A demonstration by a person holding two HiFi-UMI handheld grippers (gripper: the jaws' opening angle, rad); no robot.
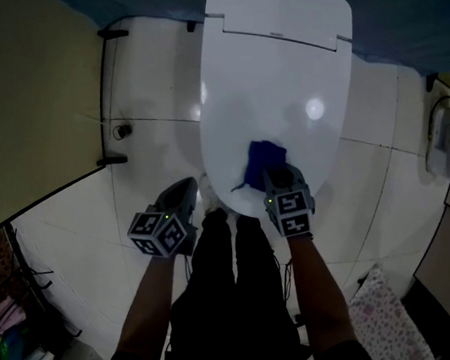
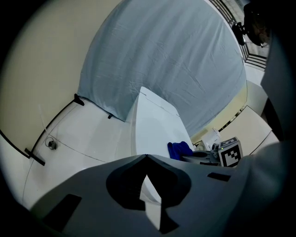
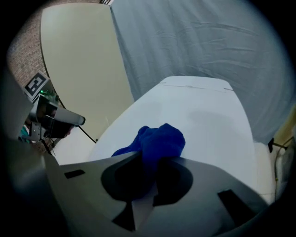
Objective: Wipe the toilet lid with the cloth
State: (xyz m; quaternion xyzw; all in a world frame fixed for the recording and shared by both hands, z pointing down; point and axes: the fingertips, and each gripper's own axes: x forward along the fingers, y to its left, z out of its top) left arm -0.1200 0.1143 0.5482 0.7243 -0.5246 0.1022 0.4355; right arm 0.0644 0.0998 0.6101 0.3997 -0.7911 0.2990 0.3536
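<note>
Dark trousers [image 1: 229, 295] fill the bottom middle of the head view, with a forearm [image 1: 152, 303] reaching forward on either side of them.

The right claw [image 1: 278, 173] is over the front edge of the toilet lid [image 1: 274, 92]. Its jaws are clamped on a blue cloth [image 1: 263, 162]. In the right gripper view the cloth [image 3: 159, 141] bunches up between the two jaws of the right claw [image 3: 155, 159], and its loose part spills forward onto the white toilet lid [image 3: 199, 111]. The cloth rests on the near part of the lid, a little right of the middle line. The lid is down.

The left claw [image 1: 186, 185] hangs beside the front left of the toilet, off the lid and over the white tiled floor [image 1: 146, 135]. The left gripper view shows the jaws of the left claw [image 2: 147, 156] brought together tip to tip, with nothing between them. Past them in that view are the toilet lid [image 2: 155, 122], the cloth [image 2: 179, 149] and the right claw [image 2: 210, 156], which is seen from the side.

From the right gripper view the left claw [image 3: 58, 118] shows at the left edge, well apart from the cloth.

A beige wall [image 1: 34, 91] stands to the left of the toilet, with a thin black line running along its foot. A grey-blue sheet [image 2: 175, 51] hangs behind the toilet. A pale patterned mat [image 1: 394, 325] lies on the floor at the lower right.
</note>
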